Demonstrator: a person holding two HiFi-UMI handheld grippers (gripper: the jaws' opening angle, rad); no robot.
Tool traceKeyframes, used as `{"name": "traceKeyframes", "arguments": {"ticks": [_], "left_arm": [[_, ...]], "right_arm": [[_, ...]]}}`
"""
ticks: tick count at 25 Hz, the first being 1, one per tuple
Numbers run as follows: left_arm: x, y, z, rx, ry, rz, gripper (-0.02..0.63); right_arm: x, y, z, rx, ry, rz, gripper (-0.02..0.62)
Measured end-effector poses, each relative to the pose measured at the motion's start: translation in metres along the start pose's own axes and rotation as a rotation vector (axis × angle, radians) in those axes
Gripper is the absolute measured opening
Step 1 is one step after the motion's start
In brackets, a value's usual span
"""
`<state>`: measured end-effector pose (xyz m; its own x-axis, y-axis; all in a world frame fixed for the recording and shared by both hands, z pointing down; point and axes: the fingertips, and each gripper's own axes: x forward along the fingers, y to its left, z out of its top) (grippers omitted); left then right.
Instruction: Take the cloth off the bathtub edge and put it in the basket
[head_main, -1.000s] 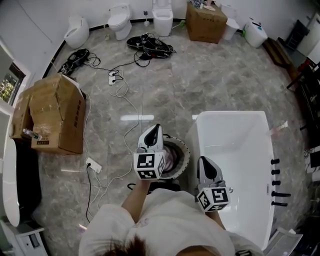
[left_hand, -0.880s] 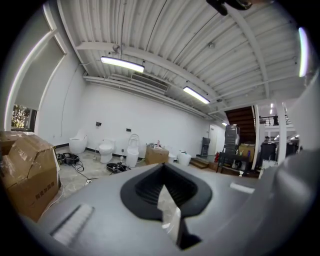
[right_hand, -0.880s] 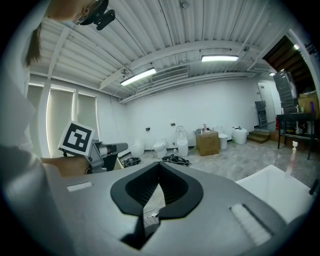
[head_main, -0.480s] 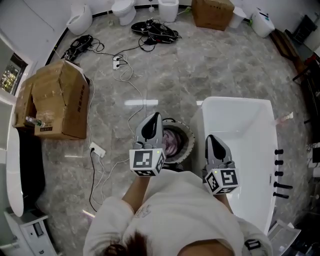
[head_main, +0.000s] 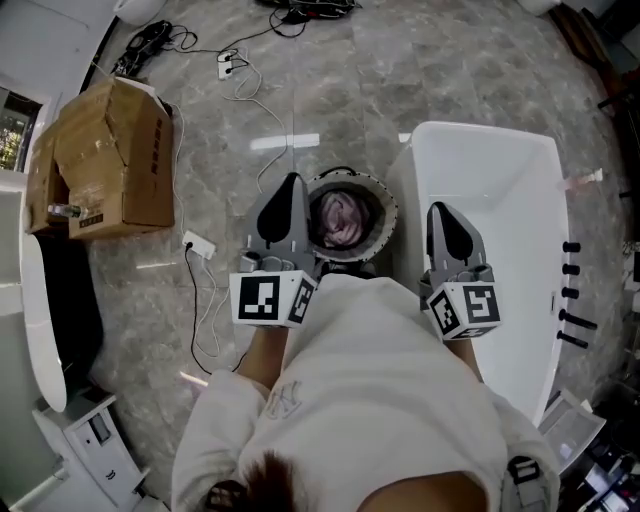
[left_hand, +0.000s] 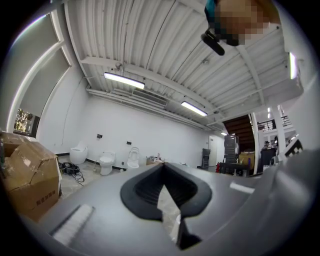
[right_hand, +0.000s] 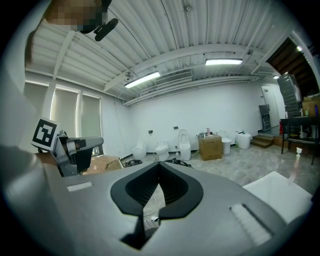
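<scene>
Cloth (head_main: 340, 218) fills the basket (head_main: 384, 198) beside the bathtub (head_main: 500, 190); left gripper (head_main: 290, 184) and right gripper (head_main: 438, 210) are pressed together, empty.

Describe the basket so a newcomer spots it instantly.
In the head view, find the white bathtub; the basket stands on the floor beside its picture-left side. It is round with a pale rim and holds pink cloth, unlike the brown cardboard box further left.

There's the cloth (head_main: 340, 218), pinkish and pale, lying crumpled down in the dark hollow of the round basket (head_main: 392, 212). The basket stands upright on the floor, its light rim showing, just beside the left edge of the white bathtub (head_main: 500, 175).
</scene>
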<state>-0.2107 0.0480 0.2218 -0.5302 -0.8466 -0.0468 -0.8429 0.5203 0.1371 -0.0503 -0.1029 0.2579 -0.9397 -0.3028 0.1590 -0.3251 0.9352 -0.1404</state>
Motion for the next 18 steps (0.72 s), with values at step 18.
{"name": "traceKeyframes", "arguments": {"ticks": [18], "left_arm": [[-0.054,-0.008,-0.007,-0.054,0.050,-0.061,0.048]], "right_arm": [[-0.023,0.021,-0.016,0.041,0.014,0.038,0.000]]}}
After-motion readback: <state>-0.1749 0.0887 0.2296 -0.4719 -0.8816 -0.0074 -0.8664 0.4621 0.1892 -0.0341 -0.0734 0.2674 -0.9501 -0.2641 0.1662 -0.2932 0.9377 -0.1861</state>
